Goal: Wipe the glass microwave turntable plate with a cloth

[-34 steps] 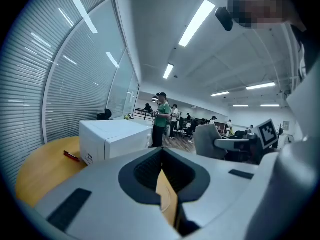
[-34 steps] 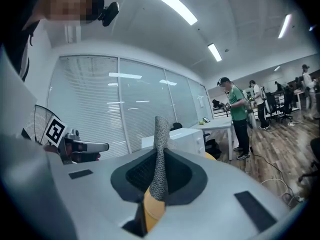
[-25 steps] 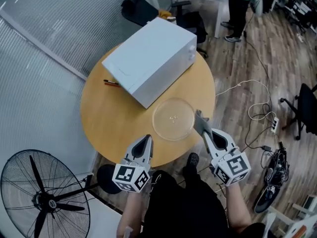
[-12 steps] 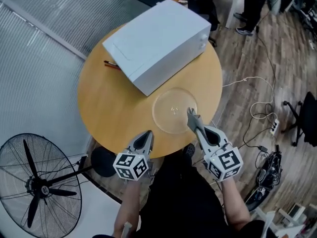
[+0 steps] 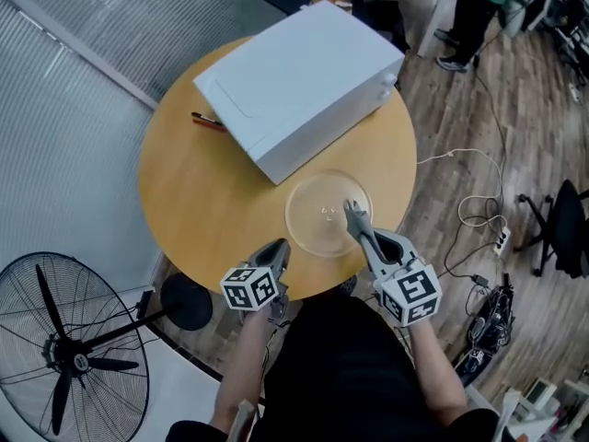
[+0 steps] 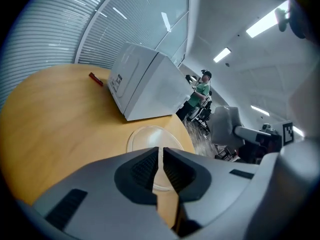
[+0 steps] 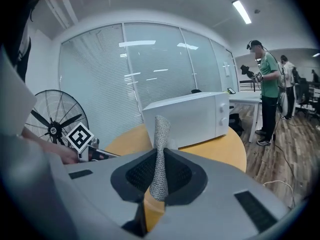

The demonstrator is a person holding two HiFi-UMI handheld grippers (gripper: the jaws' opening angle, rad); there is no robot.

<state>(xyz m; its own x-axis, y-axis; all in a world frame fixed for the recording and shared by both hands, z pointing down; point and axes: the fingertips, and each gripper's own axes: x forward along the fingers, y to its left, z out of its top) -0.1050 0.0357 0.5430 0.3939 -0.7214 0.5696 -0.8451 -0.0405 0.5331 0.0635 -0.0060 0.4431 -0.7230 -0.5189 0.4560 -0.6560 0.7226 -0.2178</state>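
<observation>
Only the right gripper view shows the grey knitted cloth strip (image 7: 161, 129) pinched in the right gripper (image 7: 160, 156)'s jaws. The head view puts that tip over the clear round glass turntable plate (image 5: 317, 233) on the round wooden table (image 5: 184, 201). The left gripper (image 5: 279, 247), its empty jaws just opening to a slit, hangs near the plate's left rim. A white box microwave (image 5: 299, 81) stands just behind the plate.

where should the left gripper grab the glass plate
Probably the rim of the glass plate at its near left, coming from the edge of the table. It lies flat, so only the rim offers grip; the microwave crowds the far side and the cloth in the right gripper is over the right. The left gripper, empty, jaws just opening, is nearest.
</observation>
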